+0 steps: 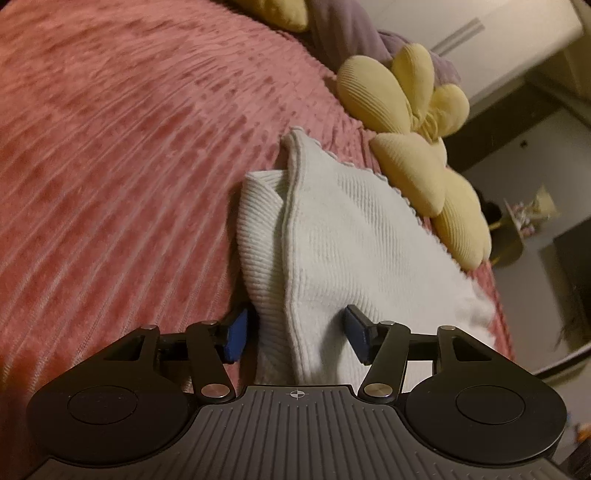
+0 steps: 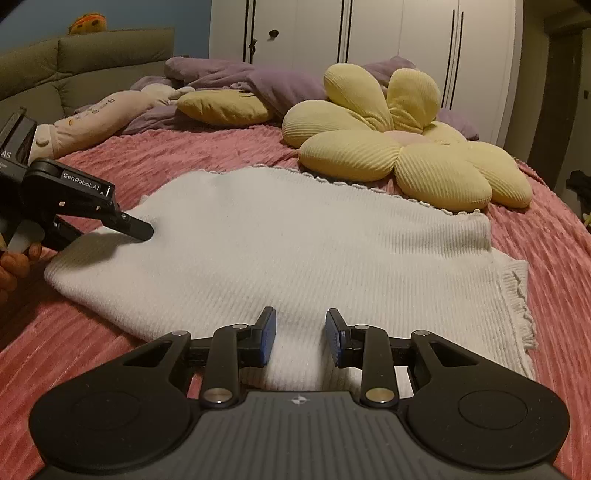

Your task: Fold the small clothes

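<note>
A white ribbed knit garment (image 2: 295, 236) lies spread on the pink bedspread (image 2: 155, 155), with one folded edge raised as a ridge (image 1: 291, 221) in the left wrist view. My left gripper (image 1: 297, 334) stands open astride that ridge near the garment's left end; its blue pads (image 1: 236, 334) do not press the cloth. From the right wrist view, the left gripper (image 2: 136, 232) rests its tip on the garment's left side, held by a hand (image 2: 11, 266). My right gripper (image 2: 301, 338) is at the garment's near edge, jaws narrowly open, with cloth lying flat between the pads.
A yellow flower-shaped cushion (image 2: 406, 147) lies just behind the garment, touching its far edge. Purple bedding (image 2: 251, 81), a yellow pillow (image 2: 225, 107) and a pale garment (image 2: 103, 114) sit further back. White wardrobe doors (image 2: 369, 29) stand beyond the bed.
</note>
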{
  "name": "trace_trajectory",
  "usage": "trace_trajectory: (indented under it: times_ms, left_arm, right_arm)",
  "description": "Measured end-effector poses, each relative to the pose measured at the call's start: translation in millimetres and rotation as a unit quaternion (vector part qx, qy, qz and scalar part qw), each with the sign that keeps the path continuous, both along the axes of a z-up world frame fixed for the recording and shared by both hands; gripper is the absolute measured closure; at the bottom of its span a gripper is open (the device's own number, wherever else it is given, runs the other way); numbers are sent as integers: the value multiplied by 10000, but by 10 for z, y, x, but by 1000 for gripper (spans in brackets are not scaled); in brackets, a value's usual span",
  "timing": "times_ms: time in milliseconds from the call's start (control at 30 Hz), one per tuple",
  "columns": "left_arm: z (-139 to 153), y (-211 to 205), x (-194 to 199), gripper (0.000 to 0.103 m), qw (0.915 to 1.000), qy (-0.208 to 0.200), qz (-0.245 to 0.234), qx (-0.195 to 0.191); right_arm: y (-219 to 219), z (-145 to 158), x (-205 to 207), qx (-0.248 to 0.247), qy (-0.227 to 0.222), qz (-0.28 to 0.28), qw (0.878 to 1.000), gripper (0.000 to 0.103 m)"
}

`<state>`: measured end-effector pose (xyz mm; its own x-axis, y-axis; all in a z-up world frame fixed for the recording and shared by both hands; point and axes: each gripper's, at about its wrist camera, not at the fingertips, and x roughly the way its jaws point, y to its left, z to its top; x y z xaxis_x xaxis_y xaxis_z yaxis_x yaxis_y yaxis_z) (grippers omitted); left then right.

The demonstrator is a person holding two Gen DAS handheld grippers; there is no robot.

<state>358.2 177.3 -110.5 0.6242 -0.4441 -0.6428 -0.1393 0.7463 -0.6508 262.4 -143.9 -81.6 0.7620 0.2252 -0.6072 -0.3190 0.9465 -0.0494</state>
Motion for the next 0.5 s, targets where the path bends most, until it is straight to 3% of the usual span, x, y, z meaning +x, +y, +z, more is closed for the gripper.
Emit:
trace_trajectory:
  times_ms: [67, 233, 333, 500]
  left_arm:
    - [-3, 39, 0, 42, 9999, 55, 74, -133]
    - [43, 92, -30, 38, 9999, 74, 58, 130]
    - [20, 100, -41, 38, 10000, 48, -7, 69]
    - [23, 13, -4, 43, 9997, -9, -149, 213]
  right_arm:
    - [-10, -3, 6, 15, 21, -14, 10000, 73]
    - [-37, -11, 7, 49, 51, -21, 10000, 73]
    - [-56, -18, 35, 92, 81, -67, 9999, 73]
    - [-27, -14, 51, 123, 54, -93, 9999, 73]
